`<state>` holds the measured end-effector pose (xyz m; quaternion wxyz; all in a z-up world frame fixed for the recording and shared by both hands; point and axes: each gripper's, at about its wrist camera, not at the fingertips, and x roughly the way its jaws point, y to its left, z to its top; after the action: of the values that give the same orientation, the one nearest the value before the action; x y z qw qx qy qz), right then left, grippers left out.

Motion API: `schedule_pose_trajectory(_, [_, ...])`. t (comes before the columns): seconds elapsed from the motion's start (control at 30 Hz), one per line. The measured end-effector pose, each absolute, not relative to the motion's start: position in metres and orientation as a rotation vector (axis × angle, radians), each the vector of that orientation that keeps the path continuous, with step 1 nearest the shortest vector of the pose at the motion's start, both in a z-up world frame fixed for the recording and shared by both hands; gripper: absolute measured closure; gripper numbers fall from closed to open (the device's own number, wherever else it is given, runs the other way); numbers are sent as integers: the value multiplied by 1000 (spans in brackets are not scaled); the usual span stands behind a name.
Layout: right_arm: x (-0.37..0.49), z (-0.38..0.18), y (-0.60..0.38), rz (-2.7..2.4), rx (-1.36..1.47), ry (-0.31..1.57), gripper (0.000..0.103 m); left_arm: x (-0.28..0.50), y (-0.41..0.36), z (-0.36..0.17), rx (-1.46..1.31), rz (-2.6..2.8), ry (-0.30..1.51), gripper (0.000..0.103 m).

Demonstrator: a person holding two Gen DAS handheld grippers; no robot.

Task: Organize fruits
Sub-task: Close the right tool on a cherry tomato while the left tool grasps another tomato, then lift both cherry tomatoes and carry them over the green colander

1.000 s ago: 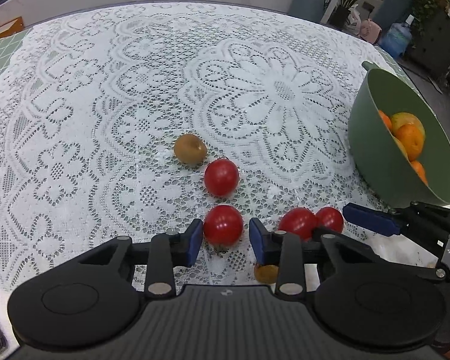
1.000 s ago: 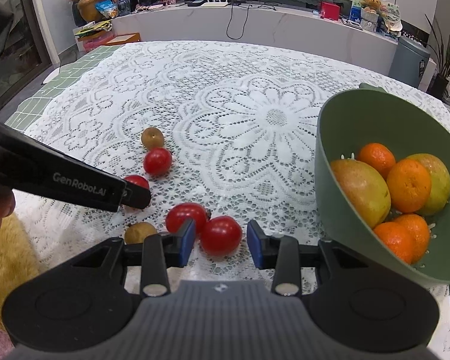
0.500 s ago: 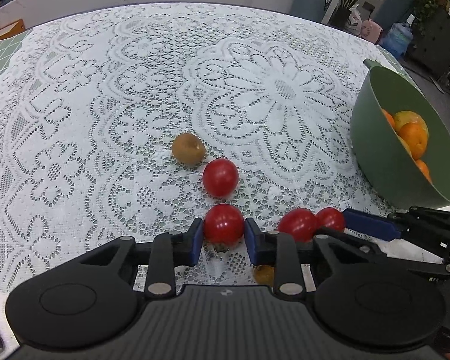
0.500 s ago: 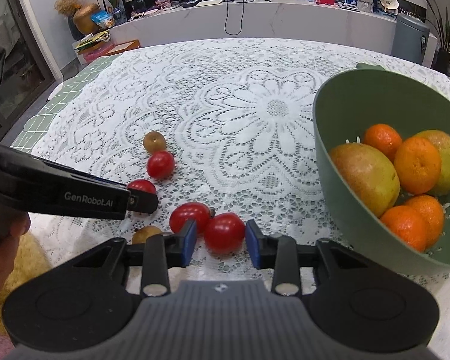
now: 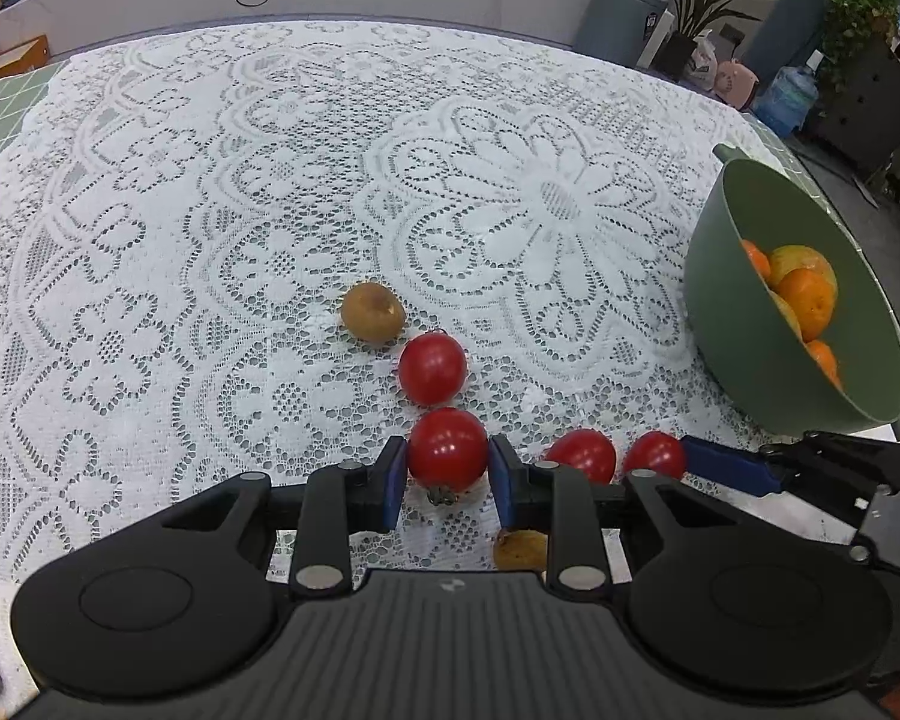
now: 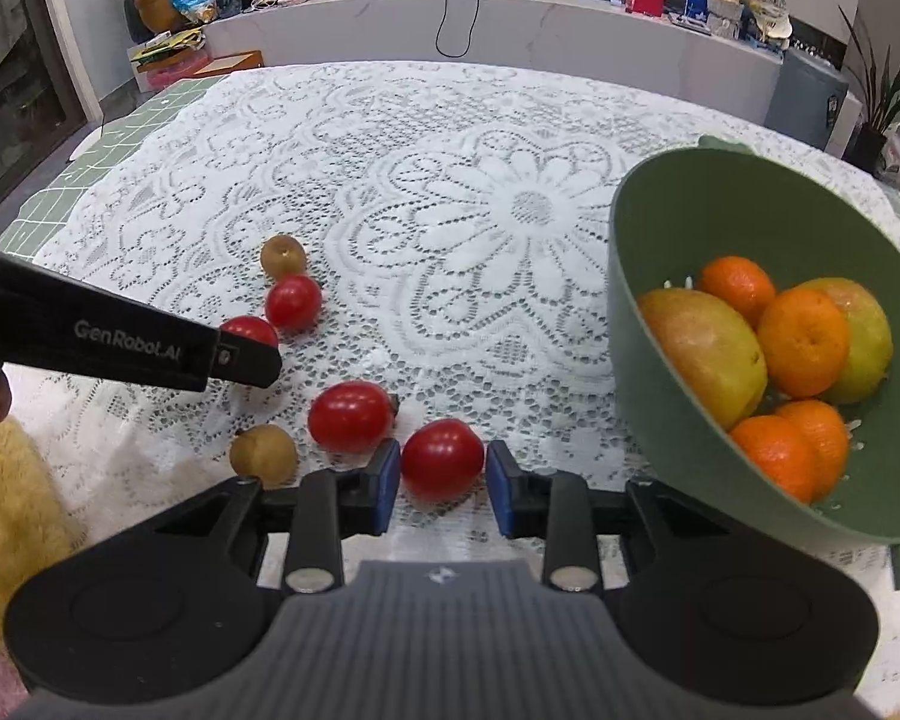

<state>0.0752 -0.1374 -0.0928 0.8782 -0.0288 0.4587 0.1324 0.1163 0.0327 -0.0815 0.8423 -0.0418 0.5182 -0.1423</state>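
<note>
left gripper [image 5: 448, 474] clenched on a tomato [image 5: 448, 449]; right gripper [image 6: 443, 477] opening around another tomato [image 6: 442, 467], bowl's [image 6: 630, 300] fruit clear in right view only

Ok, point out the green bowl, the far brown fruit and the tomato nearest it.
green bowl [image 6: 642, 324], right wrist view, outer wall.
far brown fruit [image 5: 372, 318], left wrist view, its middle.
tomato nearest it [image 5: 432, 367], left wrist view, its middle.

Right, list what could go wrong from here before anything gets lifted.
1. The left tongs pinch a smooth round red tomato; too much squeeze may bruise it or pop it out.
2. The right tongs, jaws opening, may drop their red tomato.
3. The tilted green plastic bowl of oranges may tip.
</note>
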Motion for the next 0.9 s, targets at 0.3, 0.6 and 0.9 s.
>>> schedule_pose_trajectory(0.3, [72, -91, -138, 265, -68, 947, 77, 112, 33, -71, -105, -308, 1074, 71])
schedule_pose_trajectory(0.6, [60, -70, -140, 265, -88, 879, 77, 102, 27, -51, -100, -315, 1026, 71])
schedule_pose_trajectory(0.9, [43, -39, -154, 257, -92, 768, 77, 85, 15, -25, -104, -349, 963, 71])
